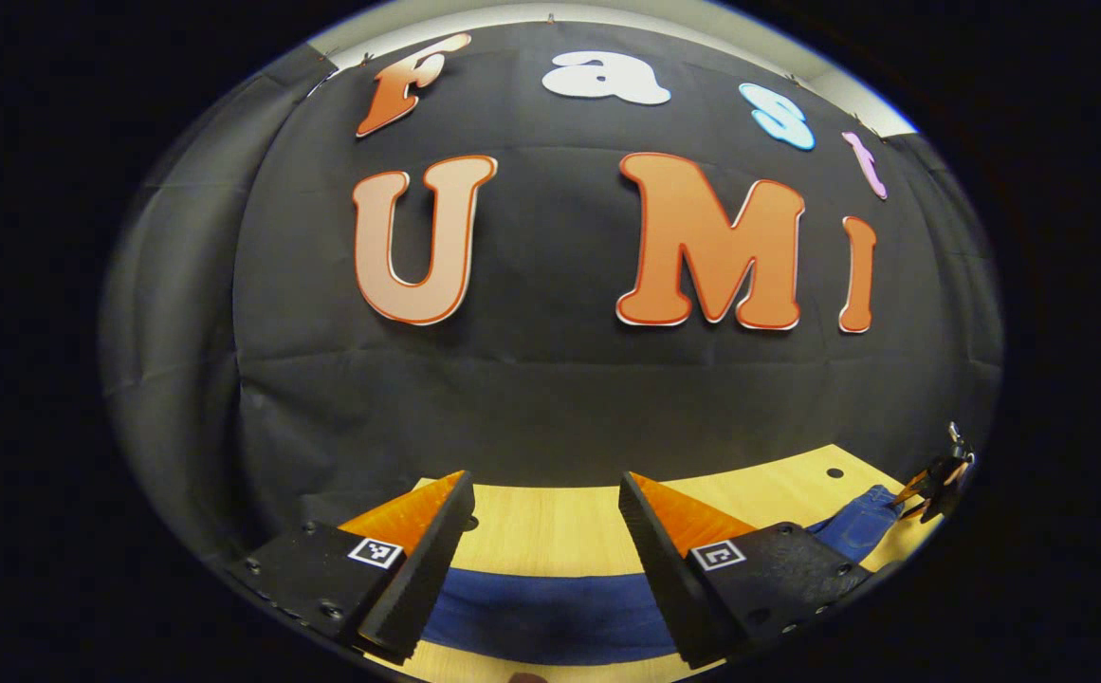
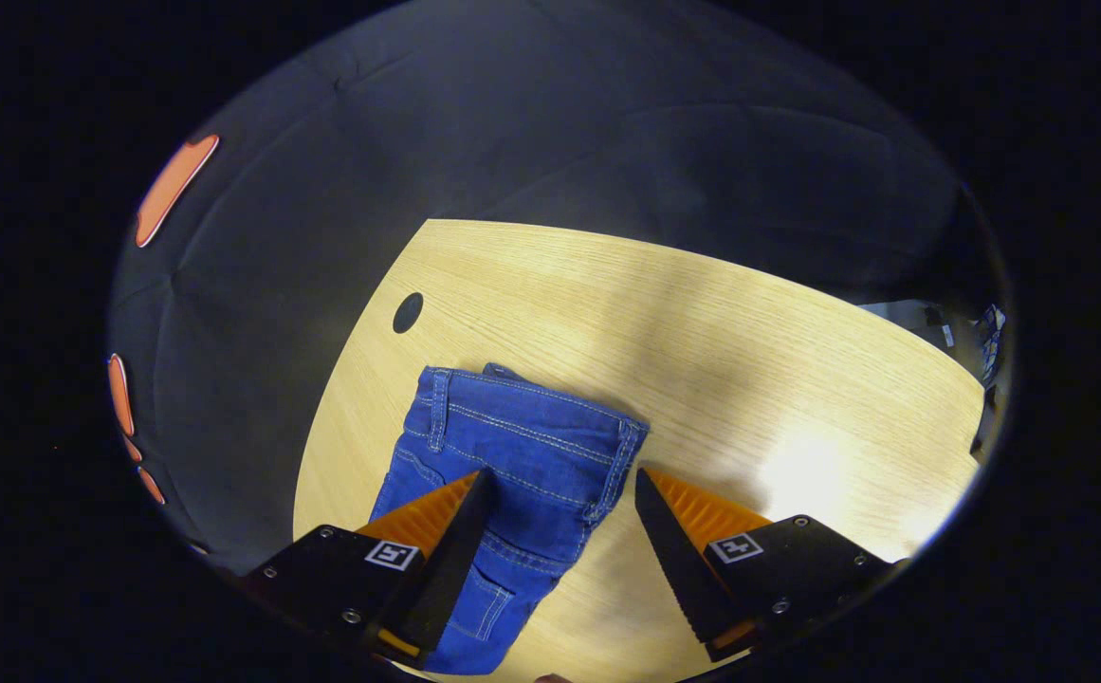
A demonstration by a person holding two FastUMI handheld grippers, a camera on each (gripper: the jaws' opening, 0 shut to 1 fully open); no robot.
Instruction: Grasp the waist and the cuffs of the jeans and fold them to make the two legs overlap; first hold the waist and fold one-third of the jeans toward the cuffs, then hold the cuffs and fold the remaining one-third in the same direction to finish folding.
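Observation:
Blue jeans point(image 2: 522, 446) lie flat on the wooden table point(image 2: 702, 323), waistband at the far end and a back pocket near the bottom of the right gripper view. My right gripper point(image 2: 559, 493) hovers open over the waist; one finger point(image 2: 455, 541) is above the denim, the other above bare wood beside the jeans' edge. In the left gripper view, a dark blue band of the jeans point(image 1: 550, 612) runs across under my open left gripper point(image 1: 545, 486), with nothing between its fingers. The right gripper point(image 1: 934, 484) appears small at the far right, by the jeans' end point(image 1: 858, 522).
The table has a round cable hole point(image 2: 407, 312) beyond the waistband, also seen as the hole point(image 1: 834, 471) in the left gripper view. Black cloth walls point(image 1: 550, 379) close the booth behind the table. Bare wood stretches to the right of the jeans.

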